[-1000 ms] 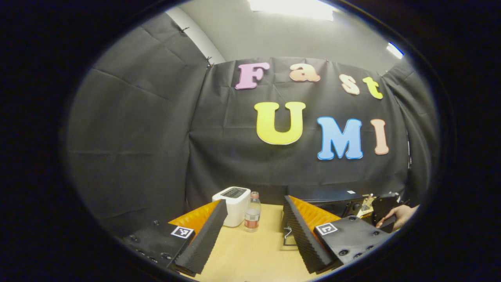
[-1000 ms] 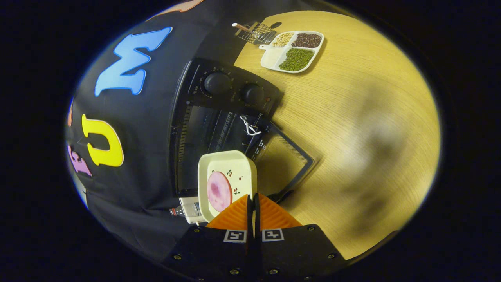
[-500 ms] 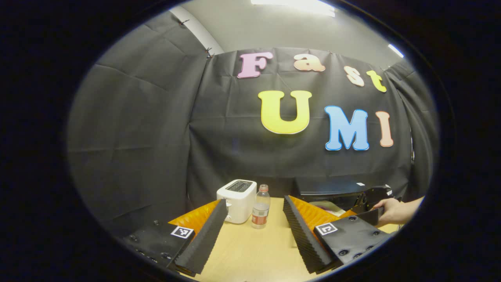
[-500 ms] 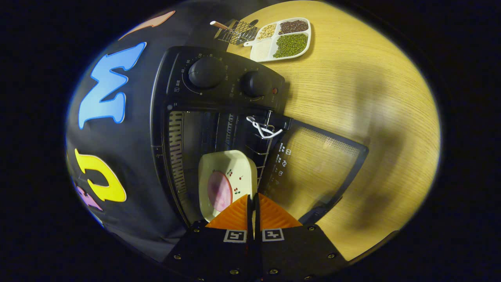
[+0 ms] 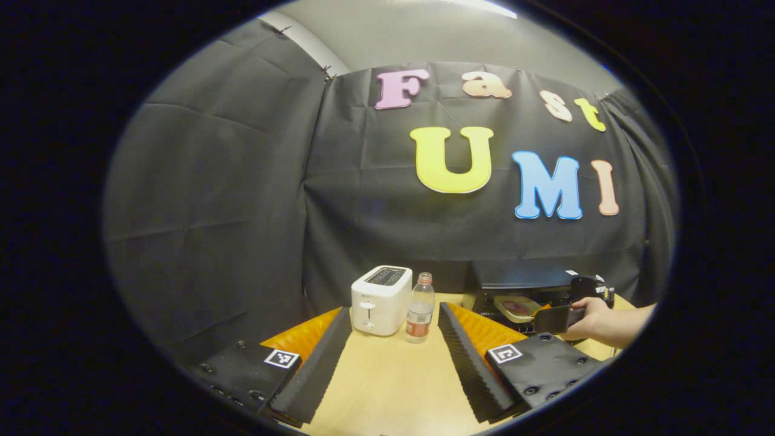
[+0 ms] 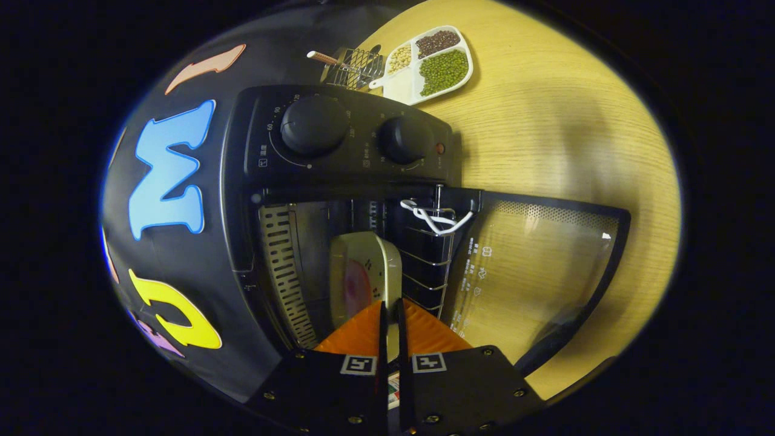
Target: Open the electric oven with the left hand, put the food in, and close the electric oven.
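In the right gripper view the black electric oven (image 6: 357, 139) fills the middle, its glass door (image 6: 533, 266) swung fully open onto the table. My right gripper (image 6: 390, 306) is shut on the rim of a cream plate (image 6: 369, 266) carrying a pink slice of food (image 6: 356, 287). The plate sits in the oven mouth above the wire rack. In the left gripper view my left gripper (image 5: 395, 315) stands open with nothing between its fingers, well left of the oven (image 5: 521, 281). There a hand (image 5: 596, 321) holds the other gripper at the plate (image 5: 514, 306).
A white toaster (image 5: 381, 300) and a small water bottle (image 5: 419, 300) stand on the wooden table (image 5: 387, 381) ahead of my left gripper. Beyond the oven lie a white divided tray of beans (image 6: 430, 63) and a wire basket (image 6: 351, 63).
My right gripper has carried the plate forward into the oven opening, and the oven looms larger. The left gripper view has tilted downward, showing more of the table.
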A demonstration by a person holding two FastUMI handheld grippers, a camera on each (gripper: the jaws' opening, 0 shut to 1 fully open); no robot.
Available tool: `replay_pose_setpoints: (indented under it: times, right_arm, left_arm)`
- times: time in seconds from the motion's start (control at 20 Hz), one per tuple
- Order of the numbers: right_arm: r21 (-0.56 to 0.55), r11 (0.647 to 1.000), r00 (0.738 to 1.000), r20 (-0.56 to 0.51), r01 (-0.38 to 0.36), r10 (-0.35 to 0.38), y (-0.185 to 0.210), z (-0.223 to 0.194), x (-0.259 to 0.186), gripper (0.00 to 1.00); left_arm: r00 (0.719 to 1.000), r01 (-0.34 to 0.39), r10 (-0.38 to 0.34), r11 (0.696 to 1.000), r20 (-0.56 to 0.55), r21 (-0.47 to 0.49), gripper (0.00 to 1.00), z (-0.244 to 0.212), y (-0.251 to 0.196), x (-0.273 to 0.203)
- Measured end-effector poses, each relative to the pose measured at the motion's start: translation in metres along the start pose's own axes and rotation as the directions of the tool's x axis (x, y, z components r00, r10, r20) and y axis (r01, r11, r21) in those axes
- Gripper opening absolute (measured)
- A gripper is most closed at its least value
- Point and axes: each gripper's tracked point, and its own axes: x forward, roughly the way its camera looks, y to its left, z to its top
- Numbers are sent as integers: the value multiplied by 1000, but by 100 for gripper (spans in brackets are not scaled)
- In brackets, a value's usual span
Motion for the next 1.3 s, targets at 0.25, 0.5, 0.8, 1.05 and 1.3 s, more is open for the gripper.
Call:
replay_pose_setpoints:
  times: [0.25,0.5,0.8,1.05,1.3]
  right_arm:
    - [43,991,987,-95,-123,127,20,-14,-16,47]
    - [-134,977,971,-194,-166,138,15,-19,-55,97]
    - [-420,879,961,-245,-227,132,4,-7,-113,97]
    - [-614,732,950,-271,-296,157,5,15,-166,97]
    - [-770,562,953,-230,-303,199,9,52,-213,97]
  left_arm:
    - [999,37,-37,999,12,7,100,2,-22,0]
    - [996,86,-86,996,10,-1,97,0,-53,-5]
    - [989,151,-151,988,2,-5,97,-5,-94,-8]
    - [978,209,-209,978,-13,-11,97,-18,-133,-9]
    - [963,264,-265,964,-52,-33,97,-36,-173,-8]
